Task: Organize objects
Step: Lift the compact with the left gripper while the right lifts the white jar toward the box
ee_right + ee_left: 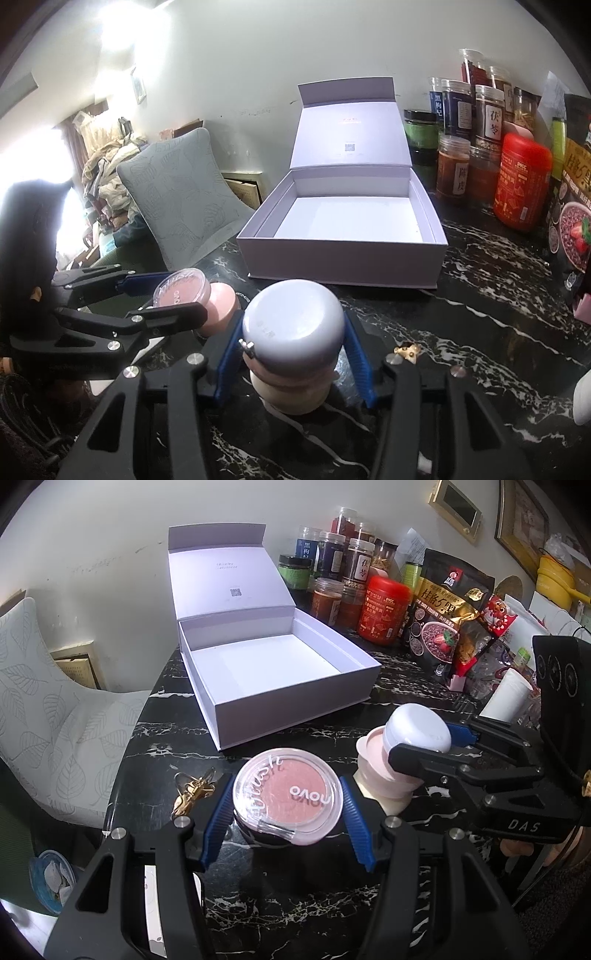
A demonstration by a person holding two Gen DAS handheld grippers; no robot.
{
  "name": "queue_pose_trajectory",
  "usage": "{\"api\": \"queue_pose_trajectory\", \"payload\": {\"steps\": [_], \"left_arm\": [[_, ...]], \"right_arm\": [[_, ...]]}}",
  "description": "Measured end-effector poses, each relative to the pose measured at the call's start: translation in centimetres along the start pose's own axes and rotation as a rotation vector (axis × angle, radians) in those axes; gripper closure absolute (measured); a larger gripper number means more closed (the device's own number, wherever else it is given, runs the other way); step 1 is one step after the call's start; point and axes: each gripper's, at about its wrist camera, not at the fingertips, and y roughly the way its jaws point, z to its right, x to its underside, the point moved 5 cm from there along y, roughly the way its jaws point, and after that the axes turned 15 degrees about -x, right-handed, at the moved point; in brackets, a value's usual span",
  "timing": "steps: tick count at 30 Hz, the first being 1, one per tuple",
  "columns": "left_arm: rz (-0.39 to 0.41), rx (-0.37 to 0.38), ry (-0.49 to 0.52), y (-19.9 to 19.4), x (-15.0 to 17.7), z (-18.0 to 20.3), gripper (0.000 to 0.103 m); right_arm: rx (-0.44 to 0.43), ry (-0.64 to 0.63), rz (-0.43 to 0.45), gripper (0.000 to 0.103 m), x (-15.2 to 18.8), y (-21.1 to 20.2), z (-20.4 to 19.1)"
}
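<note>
An open, empty white gift box [280, 672] stands on the black marble table [295, 904] with its lid up; it also shows in the right wrist view [343, 258]. My left gripper [286, 805] is shut on a round pink blush compact [286, 797], held above the table; the compact also shows in the right wrist view [181, 290]. My right gripper [293, 339] is shut on a white-capped jar [293, 325] with pink and beige parts below it. The jar [417, 731] sits just right of the compact in the left wrist view.
Jars, a red canister [384, 609] and snack bags [447, 620] line the table's back right. A gold clip [192, 794] lies left of the compact. A leaf-patterned chair [44, 720] stands at the table's left edge. A white cup [508, 698] stands at right.
</note>
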Motion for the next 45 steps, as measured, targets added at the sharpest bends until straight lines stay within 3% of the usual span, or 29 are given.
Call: {"api": "queue_pose_trajectory", "payload": {"steps": [23,38,45], "left_arm": [[0.047,-0.007,0.017,-4.2,-0.2,2.7,0.048],[0.107,-0.020,0.008,-7.7,-2.0,4.0,0.048],[0.117,-0.040,0.020,-7.9,-3.1,4.2,0.048]], "right_arm": [[0.051,-0.048,0.061,0.050,1.0,-6.1,-2.4],[0.050,-0.079,0.096,0.050,0.4,-10.0,-4.8],[0.038,-0.095,0.095,0.050,-0.7,-10.0,-4.5]]}}
